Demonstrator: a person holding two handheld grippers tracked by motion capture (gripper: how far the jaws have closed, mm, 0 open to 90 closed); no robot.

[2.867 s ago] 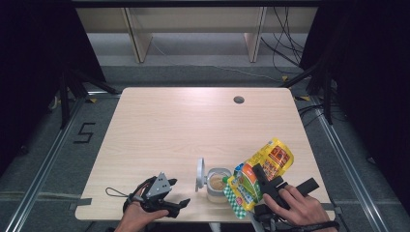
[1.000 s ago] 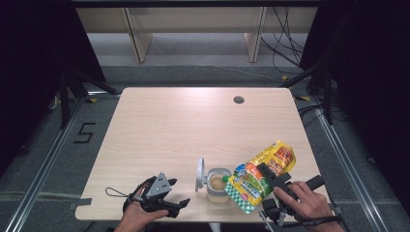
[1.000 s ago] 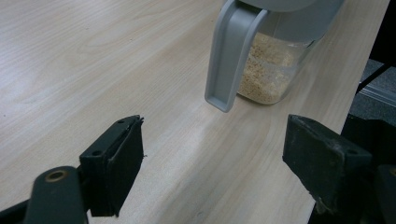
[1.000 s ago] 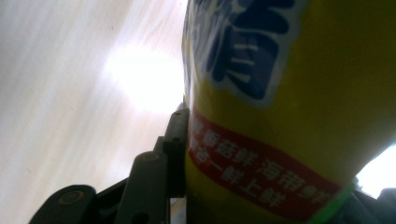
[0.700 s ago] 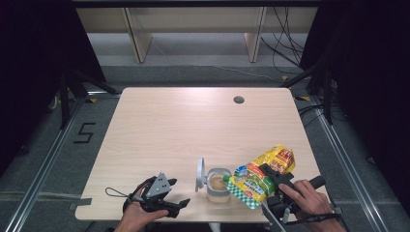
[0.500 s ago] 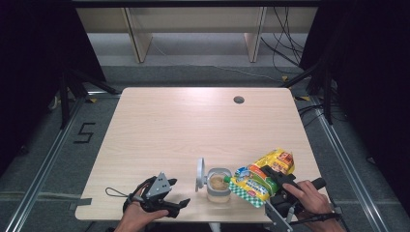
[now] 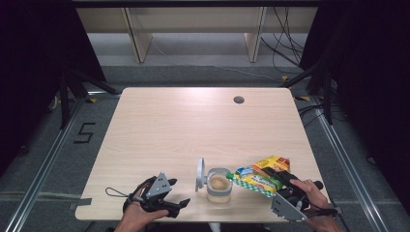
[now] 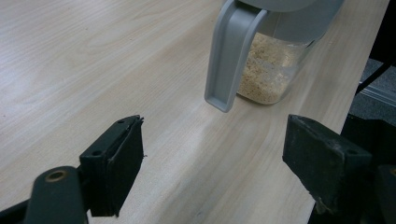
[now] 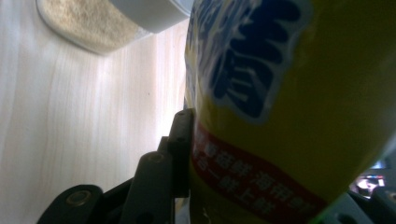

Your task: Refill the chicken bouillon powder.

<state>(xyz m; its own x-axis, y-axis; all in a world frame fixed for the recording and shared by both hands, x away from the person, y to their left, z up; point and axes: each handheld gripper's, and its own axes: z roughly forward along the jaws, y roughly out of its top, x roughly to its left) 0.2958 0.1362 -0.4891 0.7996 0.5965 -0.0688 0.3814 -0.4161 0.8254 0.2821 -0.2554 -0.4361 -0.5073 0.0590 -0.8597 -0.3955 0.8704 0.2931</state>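
So the right gripper (image 7: 279,180) has its jaws clamped on a yellow printed snack bag with a green checkered end (image 7: 261,177), tipped over almost flat so the green end sits right at the rim of the clear plastic canister with a grey collar (image 7: 218,185). That canister sits near the front edge of the light wood table (image 7: 193,125), part full of tan crumbly stuff, and its grey flip lid (image 7: 199,174) stands up on the left side, out of the way. In the right gripper view the bag (image 9: 289,93) is squeezed against the one black jaw you can see, with the canister (image 9: 102,23) just off to the upper left.

The left gripper (image 7: 169,205) rests on the table well to the left with its jaws wide apart, nothing between them. Its own view looks straight at the canister (image 8: 271,70) and the lid (image 8: 231,51).

Looks to me like a pour in progress. If I were doing it: keep the bag mouth over the middle of the opening, not the rim, and tilt slowly so it doesn't dump in one go. That canister looks light, so a nudge from the bag could shove it or tip it. I'd bring the free gripper in to steady the body, since it's close enough
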